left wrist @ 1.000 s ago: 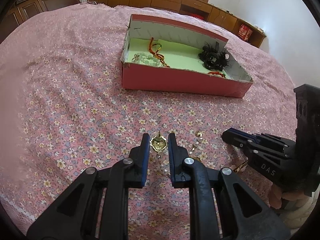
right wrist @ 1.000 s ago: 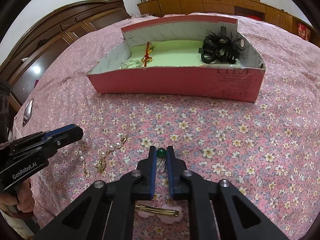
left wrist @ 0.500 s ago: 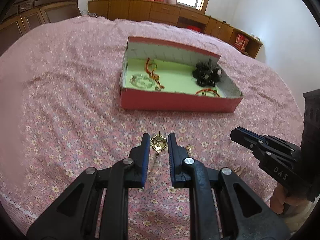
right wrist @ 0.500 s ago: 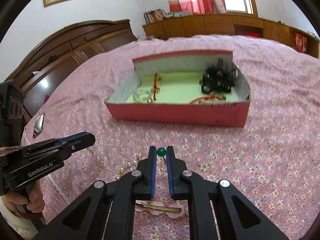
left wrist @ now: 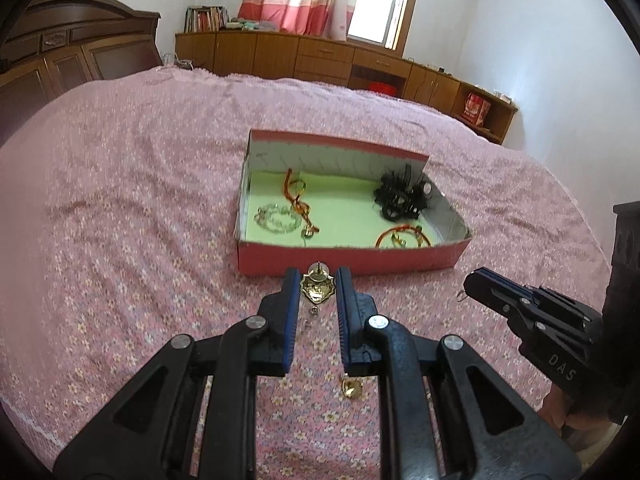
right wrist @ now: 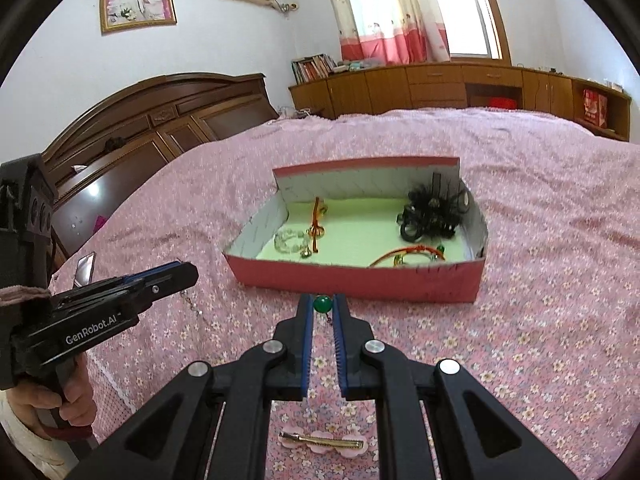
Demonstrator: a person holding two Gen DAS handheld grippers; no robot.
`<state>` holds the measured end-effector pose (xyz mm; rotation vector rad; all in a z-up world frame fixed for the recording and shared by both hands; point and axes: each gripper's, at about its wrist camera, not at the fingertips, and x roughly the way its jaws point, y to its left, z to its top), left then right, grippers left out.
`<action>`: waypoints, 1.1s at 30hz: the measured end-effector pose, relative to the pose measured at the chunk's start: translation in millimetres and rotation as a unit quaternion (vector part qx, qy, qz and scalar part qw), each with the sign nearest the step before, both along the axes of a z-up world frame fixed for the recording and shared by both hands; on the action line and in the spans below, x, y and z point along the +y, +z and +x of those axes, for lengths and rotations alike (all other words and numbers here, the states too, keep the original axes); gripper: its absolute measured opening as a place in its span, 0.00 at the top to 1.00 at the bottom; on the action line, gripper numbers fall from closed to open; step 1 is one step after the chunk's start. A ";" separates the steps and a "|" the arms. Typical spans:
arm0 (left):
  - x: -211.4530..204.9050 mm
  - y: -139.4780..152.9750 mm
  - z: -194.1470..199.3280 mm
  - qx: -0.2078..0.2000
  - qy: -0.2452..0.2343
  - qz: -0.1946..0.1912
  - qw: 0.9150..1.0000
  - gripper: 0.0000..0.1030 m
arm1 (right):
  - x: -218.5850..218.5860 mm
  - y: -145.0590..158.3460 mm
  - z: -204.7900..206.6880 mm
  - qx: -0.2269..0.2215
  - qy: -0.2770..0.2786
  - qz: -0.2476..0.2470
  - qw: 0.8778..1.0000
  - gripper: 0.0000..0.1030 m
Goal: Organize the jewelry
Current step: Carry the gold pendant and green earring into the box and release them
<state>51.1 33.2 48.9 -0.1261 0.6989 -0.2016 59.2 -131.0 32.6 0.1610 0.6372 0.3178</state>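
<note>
Both grippers have lifted off the bedspread (left wrist: 120,240): left gripper (left wrist: 318,286) pinches the gold earring (left wrist: 317,290), right gripper (right wrist: 322,306) clamps the green bead earring (right wrist: 322,304). Carry level over the pink box (right wrist: 360,280) just ahead before releasing.

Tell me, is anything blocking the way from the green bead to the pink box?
Only the pink box's own near wall. The right tongs hold the green bead just before it, so it must pass over that wall; only bedspread lies between.
</note>
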 end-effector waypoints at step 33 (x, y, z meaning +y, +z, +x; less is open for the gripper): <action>-1.3 37.0 54.9 -0.075 0.011 0.008 0.997 0.90 | 5.7 43.4 51.9 -0.082 -0.015 0.000 0.997 0.89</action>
